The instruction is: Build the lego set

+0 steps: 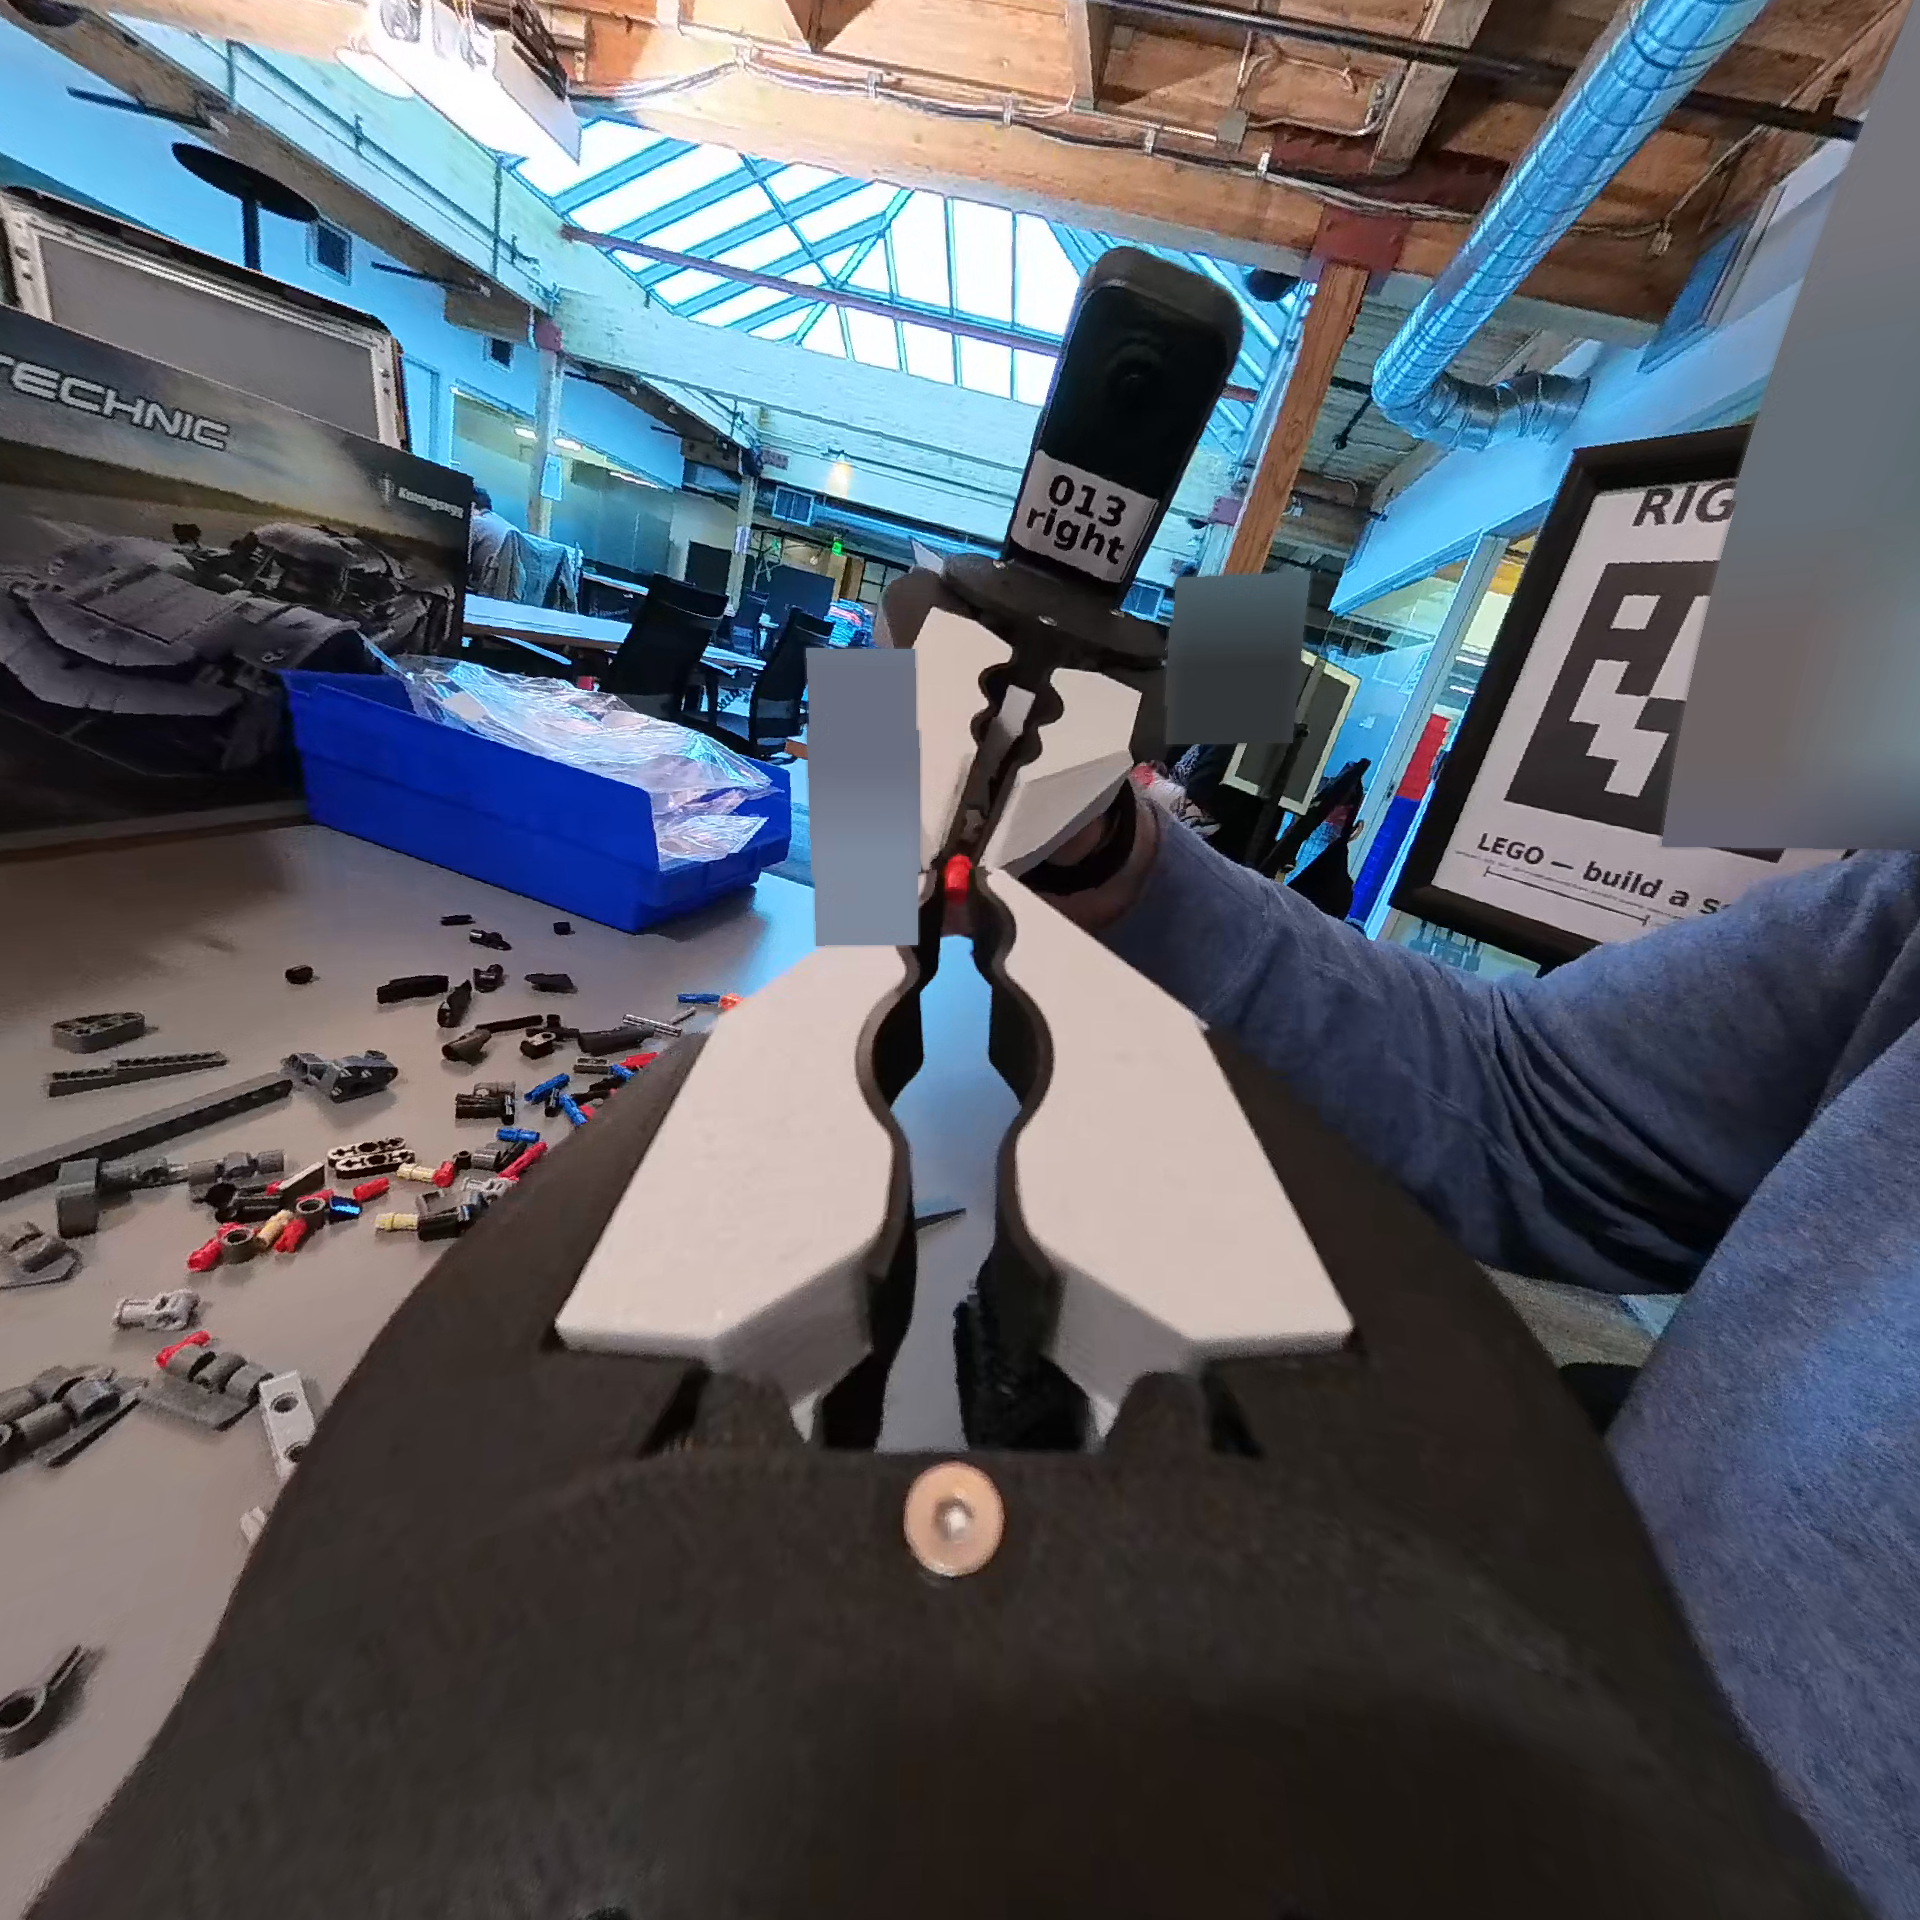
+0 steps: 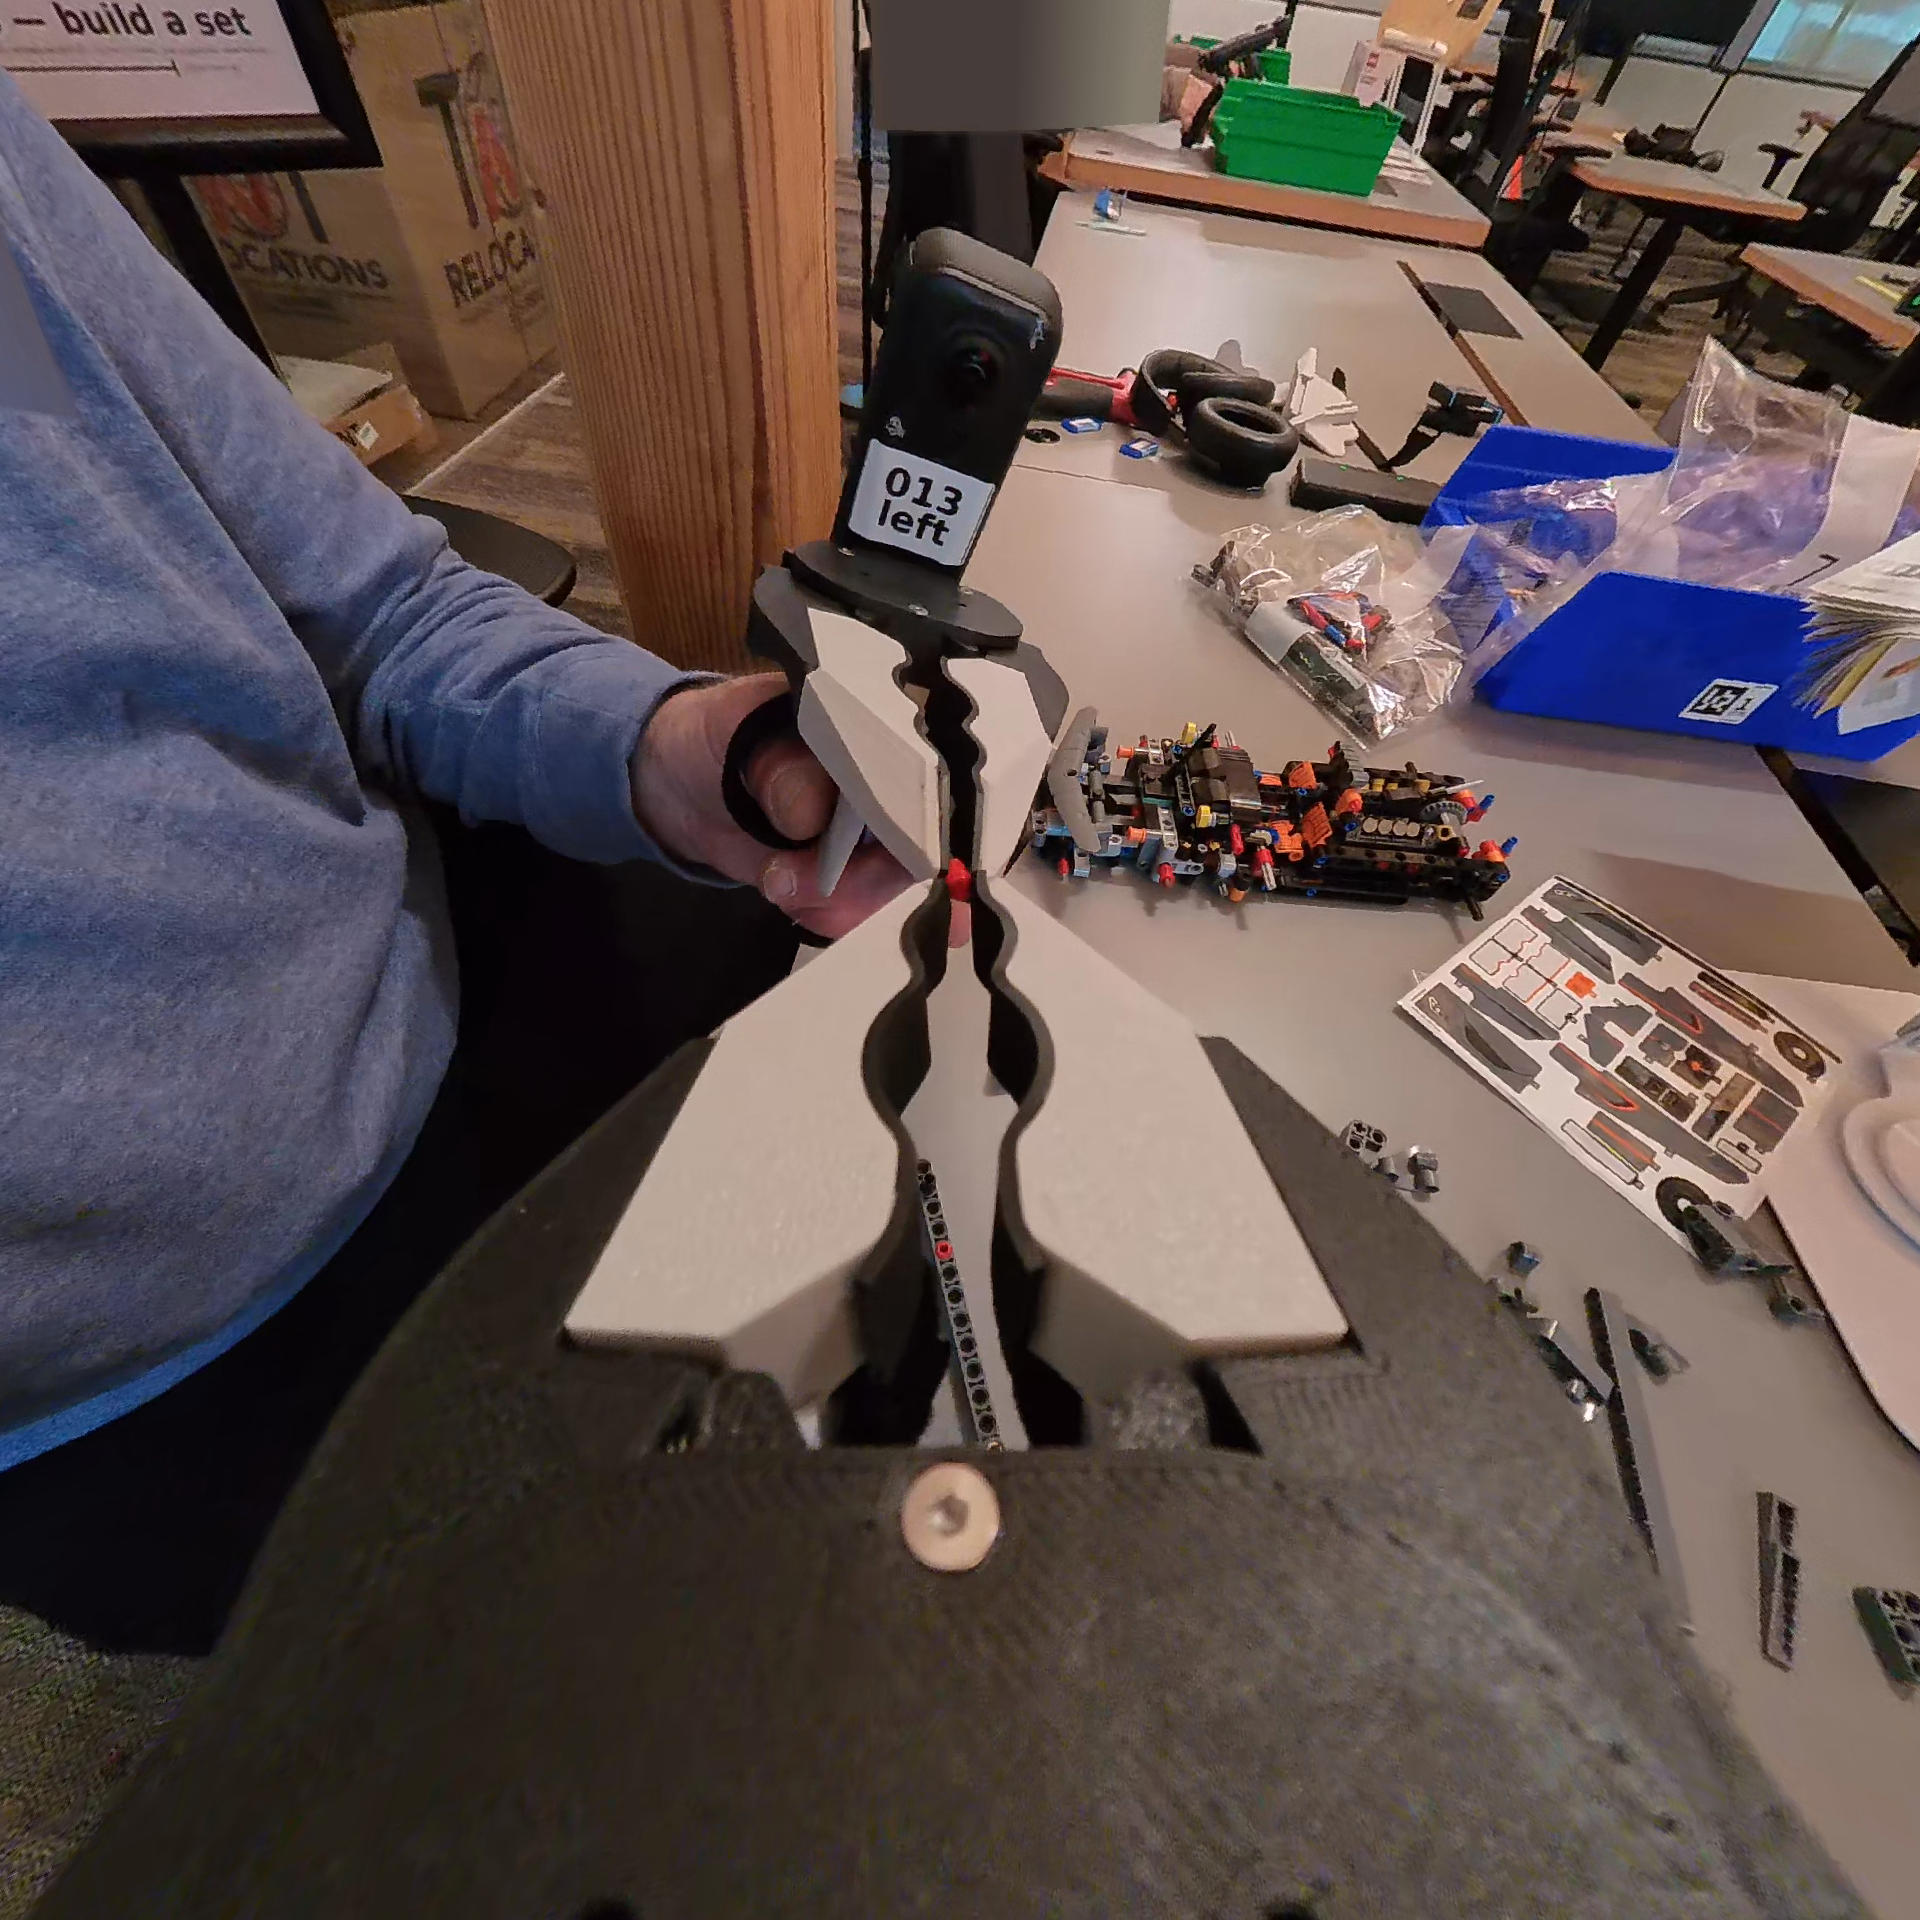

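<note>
My left gripper [image 1: 954,920] and my right gripper [image 1: 964,847] meet tip to tip in the air above the table's near edge. A small red pin [image 1: 956,878] sits between the two pairs of tips, and both look shut on it, one from each end. The right wrist view shows the same: right gripper [image 2: 956,920], left gripper [image 2: 956,857], red pin [image 2: 958,883]. A partly built black and orange lego car chassis [image 2: 1268,821] lies on the grey table [image 2: 1195,499] behind them.
Several loose pieces [image 1: 312,1153] are scattered to the left. A blue bin [image 1: 520,790] with plastic bags and the set's box [image 1: 208,582] stand behind them. A sticker sheet [image 2: 1621,1049], a bag of pieces [image 2: 1320,613] and a long black beam [image 2: 956,1309] lie on the table. The tips of both grippers are at nearly the same place.
</note>
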Motion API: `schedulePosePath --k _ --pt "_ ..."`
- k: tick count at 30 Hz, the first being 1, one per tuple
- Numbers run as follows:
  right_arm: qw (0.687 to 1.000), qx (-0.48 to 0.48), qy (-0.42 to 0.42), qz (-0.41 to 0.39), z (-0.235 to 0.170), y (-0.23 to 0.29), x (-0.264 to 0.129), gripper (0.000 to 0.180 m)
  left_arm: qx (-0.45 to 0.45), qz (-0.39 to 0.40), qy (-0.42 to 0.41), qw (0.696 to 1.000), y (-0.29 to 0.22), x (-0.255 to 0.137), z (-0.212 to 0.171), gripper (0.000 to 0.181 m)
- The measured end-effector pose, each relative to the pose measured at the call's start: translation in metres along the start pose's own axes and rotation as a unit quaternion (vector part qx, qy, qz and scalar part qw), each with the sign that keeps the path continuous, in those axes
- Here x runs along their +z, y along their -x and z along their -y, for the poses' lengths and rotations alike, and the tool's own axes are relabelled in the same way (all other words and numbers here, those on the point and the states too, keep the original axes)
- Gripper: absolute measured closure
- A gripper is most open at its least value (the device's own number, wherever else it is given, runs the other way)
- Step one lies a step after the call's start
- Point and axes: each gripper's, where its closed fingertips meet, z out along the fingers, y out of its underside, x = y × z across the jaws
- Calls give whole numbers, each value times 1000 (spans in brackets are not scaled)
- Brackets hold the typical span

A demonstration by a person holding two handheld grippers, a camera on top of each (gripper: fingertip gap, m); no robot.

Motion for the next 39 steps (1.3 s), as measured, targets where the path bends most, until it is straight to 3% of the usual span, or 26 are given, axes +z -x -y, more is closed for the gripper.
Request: schedulePosePath --k 15,39 --pt "1000 -7 3 -18 3 -2 -4 179 19 32 17 999 6 -3 0 167" --pt "999 -8 24 -35 -11 0 -10 180 121 121 249 953 26 -17 -87 157"
